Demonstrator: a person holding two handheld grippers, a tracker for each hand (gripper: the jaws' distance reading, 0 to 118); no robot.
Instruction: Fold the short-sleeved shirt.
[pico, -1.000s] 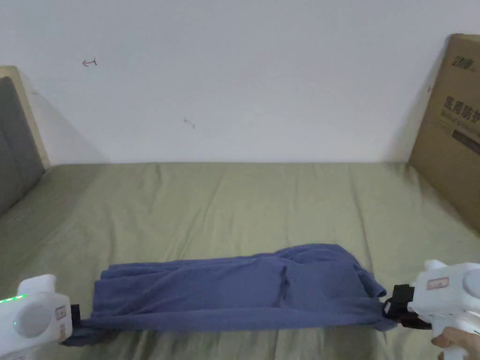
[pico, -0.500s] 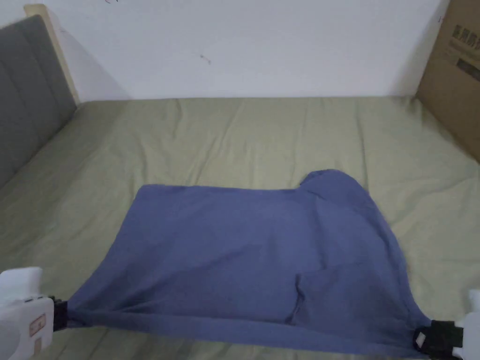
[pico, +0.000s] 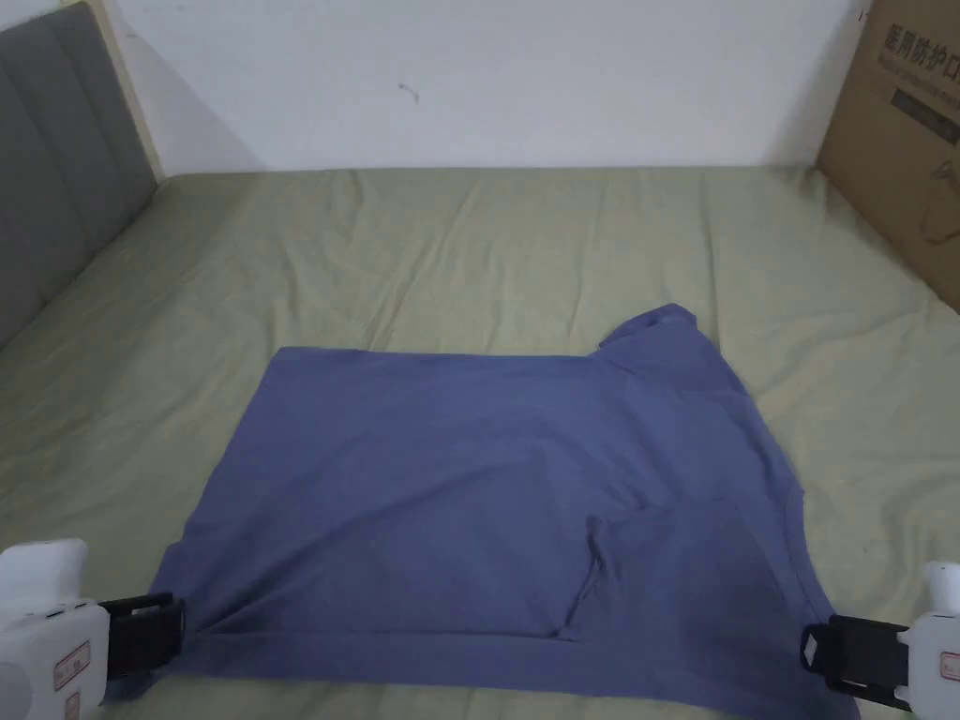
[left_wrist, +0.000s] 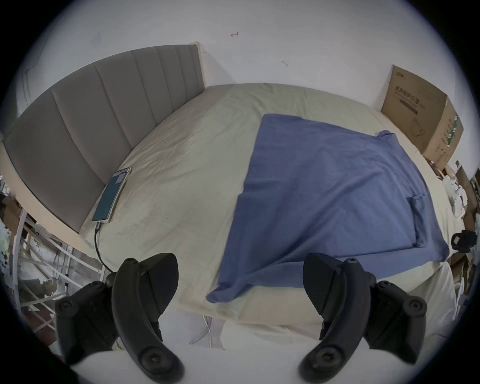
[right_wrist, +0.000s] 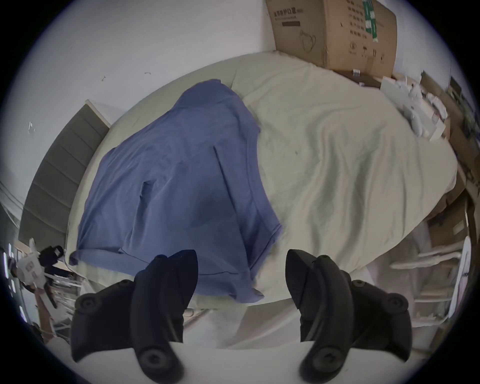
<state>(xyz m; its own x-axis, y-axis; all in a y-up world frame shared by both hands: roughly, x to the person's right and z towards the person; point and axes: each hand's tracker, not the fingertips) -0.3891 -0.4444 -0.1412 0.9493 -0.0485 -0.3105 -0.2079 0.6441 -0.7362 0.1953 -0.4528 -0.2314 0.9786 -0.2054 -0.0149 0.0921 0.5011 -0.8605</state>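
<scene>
Head view: blue short-sleeved shirt (pico: 487, 506) lies spread flat on the olive-green bed sheet (pico: 469, 244), near half of bed, sleeve end toward far right, small chest pocket near its right side. Left gripper (pico: 150, 633) sits at shirt's near-left corner, jaws wide, just beside the hem. Right gripper (pico: 825, 652) at near-right corner, black jaws close to the cloth; can't tell from here if touching. Grey headboard (pico: 56, 187) far left, cardboard box (pico: 900, 131) far right against white wall.

Left gripper view: own jaws spread wide w/ nothing between them; shirt's near corner lies on the sheet just beyond the gap, hanging slightly over bed edge. Phone (left_wrist: 112, 195) w/ cable lies by headboard, well apart from shirt. Right gripper shows small at far right edge.

Right gripper view: own jaws wide apart, empty; shirt corner drapes over bed edge just ahead of them, closer to the left jaw. Left gripper visible far left, w/ a hand holding it. Box at far end of bed.
</scene>
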